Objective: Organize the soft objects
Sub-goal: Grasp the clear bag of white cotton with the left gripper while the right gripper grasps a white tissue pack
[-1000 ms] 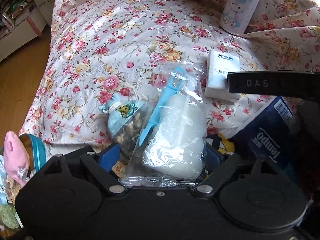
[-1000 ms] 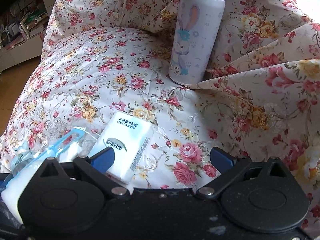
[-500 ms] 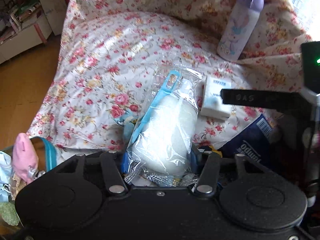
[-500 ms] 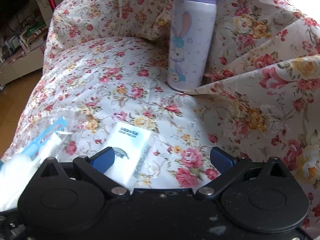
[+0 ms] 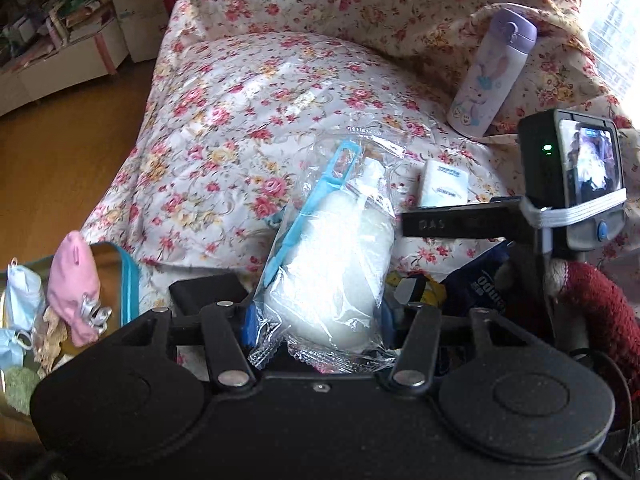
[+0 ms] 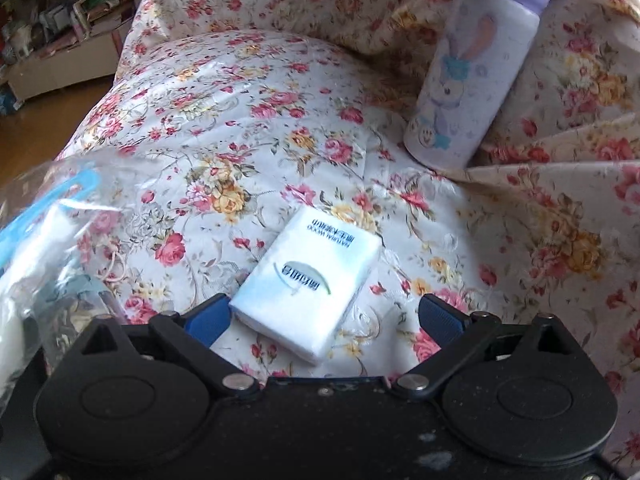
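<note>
Left tool (image 5: 316, 320) pinches the clear-wrapped white pouch (image 5: 336, 264) at frame centre; right tool (image 6: 324, 316) sits spread around the tissue pack (image 6: 308, 284), lower centre.

Left gripper (image 5: 316, 320) clamps a clear plastic bag (image 5: 336, 264) of white padding at frame centre, above the floral cushion (image 5: 224, 120).
</note>
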A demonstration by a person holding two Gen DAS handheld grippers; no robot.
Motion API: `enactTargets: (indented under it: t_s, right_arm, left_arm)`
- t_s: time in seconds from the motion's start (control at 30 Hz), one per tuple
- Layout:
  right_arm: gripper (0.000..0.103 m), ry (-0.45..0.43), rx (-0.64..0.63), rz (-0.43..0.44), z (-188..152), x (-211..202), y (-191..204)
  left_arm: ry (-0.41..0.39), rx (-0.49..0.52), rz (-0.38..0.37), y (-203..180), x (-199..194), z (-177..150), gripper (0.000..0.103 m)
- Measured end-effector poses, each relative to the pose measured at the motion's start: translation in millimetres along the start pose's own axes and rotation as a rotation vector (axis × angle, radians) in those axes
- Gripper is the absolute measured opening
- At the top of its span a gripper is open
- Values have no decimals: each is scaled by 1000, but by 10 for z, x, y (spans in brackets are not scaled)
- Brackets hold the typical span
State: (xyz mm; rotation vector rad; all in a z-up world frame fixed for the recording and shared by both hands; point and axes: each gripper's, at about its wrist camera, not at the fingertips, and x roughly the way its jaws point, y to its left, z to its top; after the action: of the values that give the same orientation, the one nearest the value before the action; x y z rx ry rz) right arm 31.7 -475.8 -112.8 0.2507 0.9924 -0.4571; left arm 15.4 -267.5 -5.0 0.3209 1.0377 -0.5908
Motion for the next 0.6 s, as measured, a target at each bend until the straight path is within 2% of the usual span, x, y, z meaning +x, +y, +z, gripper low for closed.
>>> enactTargets:
  t_s: [0.07,0.1,0.4,0.6]
  right_arm:
    - [59,36,26,38,-2,58,-43]
    - [55,43,32,27,-9,73,-53]
    - [54,6,62,56,-5,-13,-143]
    - [53,-80,100,124,44,-188,-197]
  left_arm:
    - [5,-12,4,36,-7,-26,52]
    - [7,-18,9,54,-10,-38,52]
    - [5,-52,32,192,-78,-110,52]
    - [-8,-81,47,316,-150,-113,52]
